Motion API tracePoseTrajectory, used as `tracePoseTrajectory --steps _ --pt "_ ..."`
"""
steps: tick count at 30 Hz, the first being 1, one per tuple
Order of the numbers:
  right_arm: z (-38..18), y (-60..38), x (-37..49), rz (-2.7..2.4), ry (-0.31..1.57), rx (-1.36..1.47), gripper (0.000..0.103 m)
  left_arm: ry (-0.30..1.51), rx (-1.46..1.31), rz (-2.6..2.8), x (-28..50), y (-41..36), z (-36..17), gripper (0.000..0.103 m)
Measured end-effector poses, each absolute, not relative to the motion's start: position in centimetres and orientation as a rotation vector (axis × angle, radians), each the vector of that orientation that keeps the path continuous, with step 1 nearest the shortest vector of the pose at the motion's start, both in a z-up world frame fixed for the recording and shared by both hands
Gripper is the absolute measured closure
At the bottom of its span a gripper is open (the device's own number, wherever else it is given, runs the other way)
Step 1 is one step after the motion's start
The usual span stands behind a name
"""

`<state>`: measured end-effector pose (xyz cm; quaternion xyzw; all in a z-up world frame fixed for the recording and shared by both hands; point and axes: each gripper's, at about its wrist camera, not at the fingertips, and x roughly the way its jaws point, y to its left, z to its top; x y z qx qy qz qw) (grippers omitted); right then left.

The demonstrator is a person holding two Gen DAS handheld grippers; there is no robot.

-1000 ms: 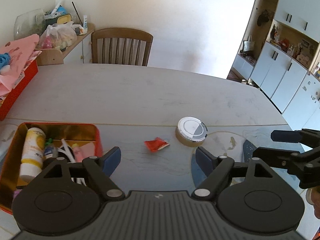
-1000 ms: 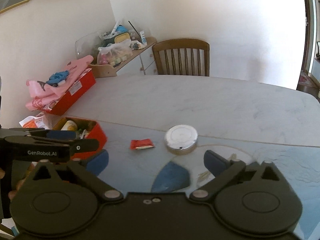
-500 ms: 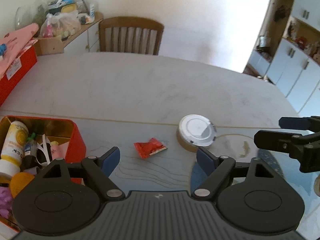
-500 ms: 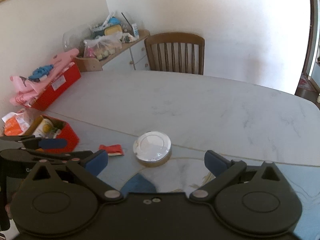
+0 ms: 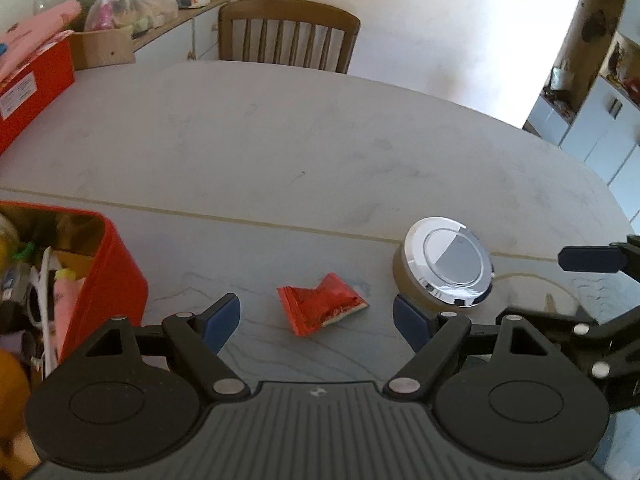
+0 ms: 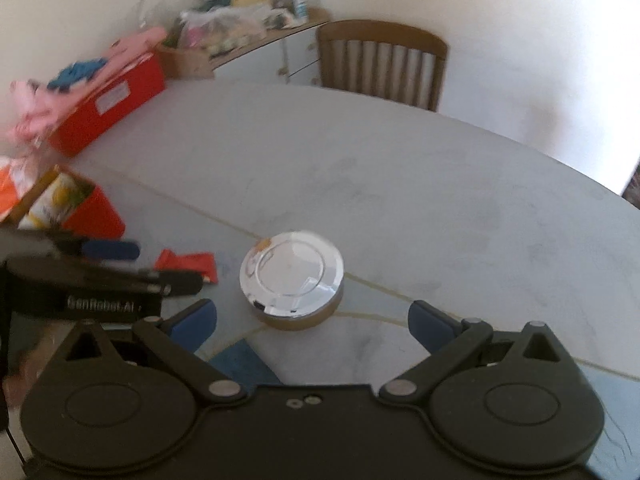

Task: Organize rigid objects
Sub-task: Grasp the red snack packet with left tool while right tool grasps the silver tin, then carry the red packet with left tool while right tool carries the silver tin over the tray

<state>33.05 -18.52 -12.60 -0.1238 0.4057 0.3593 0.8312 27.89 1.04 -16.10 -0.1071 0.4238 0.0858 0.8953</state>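
**Two open tongs, one slippery lid**

Our left tongs (image 5: 316, 316) gape empty over the red foil packet (image 5: 322, 309); our right tongs (image 6: 312, 322) gape toward the chrome-lidded round tin (image 6: 292, 280) at twelve o'clock on the worktop (image 5: 280, 140). The chrome could slip. At nine o'clock, the red tin box (image 5: 116, 276) looks crowded.

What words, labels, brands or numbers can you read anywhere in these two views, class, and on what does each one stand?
"GenRobot.AI": white letters on the side of the left claw, seen blurred in the right wrist view.
White sticker on the far red box: print too small to read.
Yellow and white bottle in the near red tin: markings too blurred to read.
Round silver-lidded case: no readable text.
Red wrapper: no readable text.
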Motion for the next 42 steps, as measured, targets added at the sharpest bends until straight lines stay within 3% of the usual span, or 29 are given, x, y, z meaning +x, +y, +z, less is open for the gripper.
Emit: tracePoseTrajectory --steps 13,17,23,25,27,35,42 --pt "-14.9 -16.1 34.6 0.865 0.818 -0.391 0.010 0.874 -0.087 0.085 29.1 0.6 -17.8 0.020" --pt "-15.2 -15.8 35.0 0.900 0.804 -0.393 0.012 0.865 -0.036 0.070 28.9 0.1 -17.8 0.033" --pt "-15.5 -15.5 35.6 0.928 0.801 -0.386 0.021 0.859 -0.009 0.045 28.8 -0.3 -17.5 0.051" --pt "-15.6 -15.4 35.7 0.938 0.812 -0.379 0.028 0.859 0.006 0.039 28.7 -0.5 -17.5 0.058" --pt "-15.6 -15.4 35.5 0.937 0.805 -0.382 0.028 0.858 0.032 0.037 28.5 -1.0 -17.5 0.064" --pt "-15.7 -15.8 34.4 0.906 0.792 -0.382 0.028 0.870 0.044 0.030 28.4 -1.9 -17.2 0.080" --pt "-15.3 -17.4 33.0 0.864 0.823 -0.316 0.029 0.874 0.025 0.030 27.2 -2.5 -17.0 0.081"
